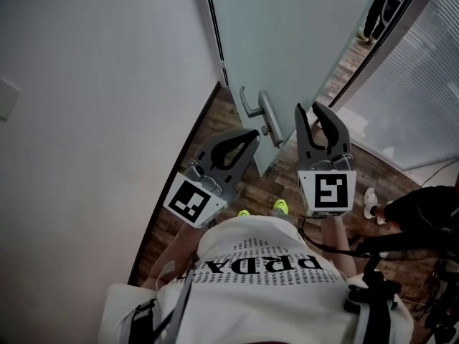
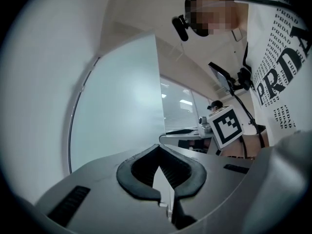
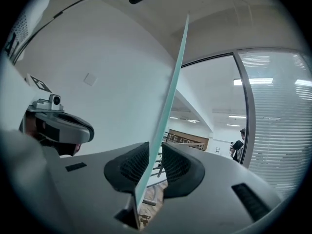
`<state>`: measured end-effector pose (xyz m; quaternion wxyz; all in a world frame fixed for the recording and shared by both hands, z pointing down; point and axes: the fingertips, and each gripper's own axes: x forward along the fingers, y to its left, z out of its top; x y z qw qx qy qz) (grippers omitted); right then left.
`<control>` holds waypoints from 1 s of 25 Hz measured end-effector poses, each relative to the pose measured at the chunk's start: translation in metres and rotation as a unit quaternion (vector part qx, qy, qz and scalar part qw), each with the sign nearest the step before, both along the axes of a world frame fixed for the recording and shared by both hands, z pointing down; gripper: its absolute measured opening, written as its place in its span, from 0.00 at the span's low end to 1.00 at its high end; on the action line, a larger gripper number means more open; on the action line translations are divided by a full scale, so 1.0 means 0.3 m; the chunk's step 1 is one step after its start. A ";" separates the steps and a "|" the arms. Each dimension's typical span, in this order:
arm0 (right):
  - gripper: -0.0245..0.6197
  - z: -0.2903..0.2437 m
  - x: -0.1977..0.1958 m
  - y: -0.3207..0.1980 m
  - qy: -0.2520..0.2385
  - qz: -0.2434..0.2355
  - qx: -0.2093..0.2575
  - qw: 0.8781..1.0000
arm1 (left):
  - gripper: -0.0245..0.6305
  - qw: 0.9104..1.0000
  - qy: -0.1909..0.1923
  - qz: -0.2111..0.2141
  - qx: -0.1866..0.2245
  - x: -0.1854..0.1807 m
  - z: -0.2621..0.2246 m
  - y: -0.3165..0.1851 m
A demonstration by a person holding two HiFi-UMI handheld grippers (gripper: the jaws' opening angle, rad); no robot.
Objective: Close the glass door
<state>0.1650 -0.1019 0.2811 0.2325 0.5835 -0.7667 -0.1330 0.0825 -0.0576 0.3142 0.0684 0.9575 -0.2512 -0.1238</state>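
Door (image 1: 287, 34) first: where is it against the right claw (image 1: 310, 113)?

— Straight ahead of it, standing open. It is frosted glass. In the right gripper view its thin edge runs up through the gap between the jaws.

Are those jaws on the glass?

— They stand apart with the edge between them and a sliver of room on the right side. Whether the left pad brushes the pane, I cannot tell.

And the left claw (image 1: 252, 136)?

— Its jaws meet at the tips with nothing in them. The handle (image 1: 247, 104) sits just ahead of those tips, to the left of the right claw. I cannot tell if they touch.

What lies further out?

— Wall (image 1: 86, 84) to the left of the left claw, floor (image 1: 215, 120) below both, and blinds (image 1: 423, 77) off to the right of the right claw. A person (image 1: 374, 16) stands well beyond the door.

Which step is this?

— The line-up, I judge. The door is not yet shut and neither claw grips anything.

Next move?

— Probably close the right jaws on the edge, or press near the handle with the left claw, then swing the pane to its frame. Glass is slick, so it calls for a square hold and a slow arc, easing off before the latch meets.
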 end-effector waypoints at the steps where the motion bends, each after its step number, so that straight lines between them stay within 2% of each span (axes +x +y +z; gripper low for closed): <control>1: 0.15 -0.001 -0.014 0.004 -0.010 -0.002 -0.003 1.000 | 0.03 1.000 0.000 -0.001 0.000 -0.001 0.001 0.000; 3: 0.14 0.000 -0.031 0.013 -0.021 -0.007 -0.009 1.000 | 0.03 1.000 0.001 -0.002 -0.001 -0.003 0.001 0.001; 14: 0.14 0.034 -0.077 0.033 -0.010 -0.047 -0.037 0.998 | 0.03 1.000 0.020 -0.006 0.001 0.015 0.012 -0.018; 25: 0.14 0.069 -0.075 0.018 0.025 -0.071 -0.038 0.996 | 0.03 0.998 0.046 -0.030 0.012 0.037 0.026 -0.063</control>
